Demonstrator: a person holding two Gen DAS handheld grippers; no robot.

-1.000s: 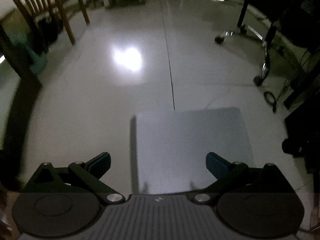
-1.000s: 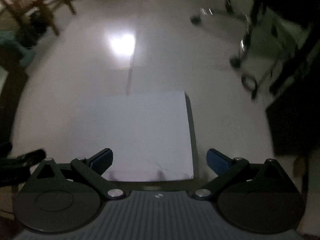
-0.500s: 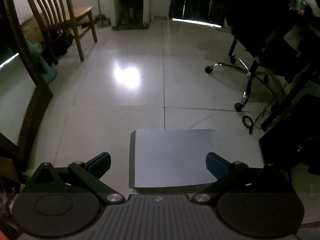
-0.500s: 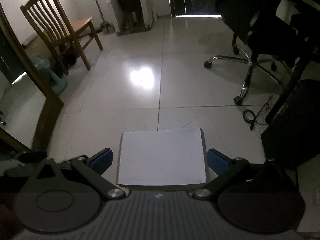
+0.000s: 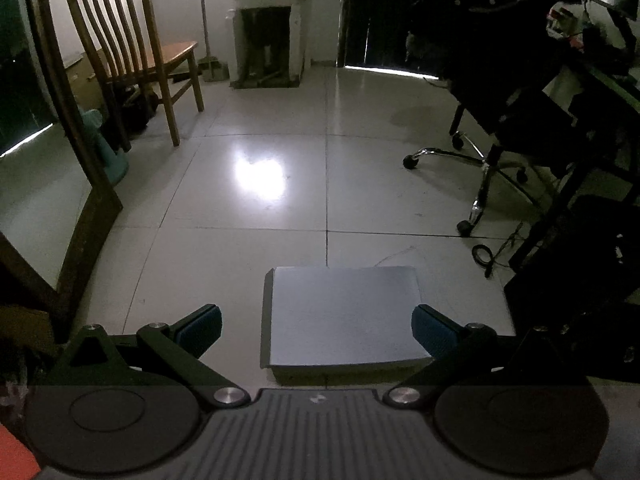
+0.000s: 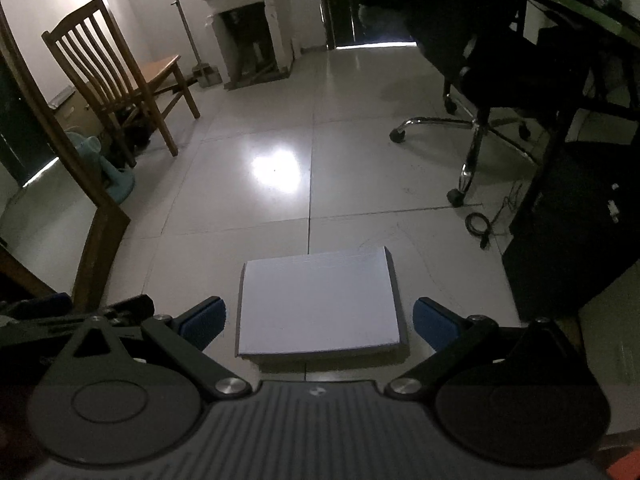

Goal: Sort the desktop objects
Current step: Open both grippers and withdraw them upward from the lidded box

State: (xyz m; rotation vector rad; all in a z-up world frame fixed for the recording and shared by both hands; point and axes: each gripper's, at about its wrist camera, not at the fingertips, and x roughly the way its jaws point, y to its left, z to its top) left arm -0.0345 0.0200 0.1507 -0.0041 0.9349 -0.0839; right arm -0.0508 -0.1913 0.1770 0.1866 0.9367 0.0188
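A white rectangular stack of paper [image 5: 344,316] lies flat on the tiled floor; it also shows in the right wrist view [image 6: 318,302]. My left gripper [image 5: 316,330] is open and empty, held well above the floor, with the stack seen between its blue pads. My right gripper [image 6: 318,322] is also open and empty, high above the same stack. The left gripper's dark body [image 6: 80,312] shows at the lower left of the right wrist view. No desktop objects are visible in either view.
A wooden chair [image 5: 136,56] stands at the far left, with a leaning framed mirror [image 5: 48,184] nearer. A white fireplace surround [image 5: 266,32] is at the back. An office chair's wheeled base [image 5: 480,176], a dark desk [image 5: 580,128] and a floor cable [image 5: 486,256] are on the right.
Both views have pulled up and back from the floor: the paper stack looks smaller and lower in frame, and the far wall, chair and fireplace have come into sight. Both grippers stayed open.
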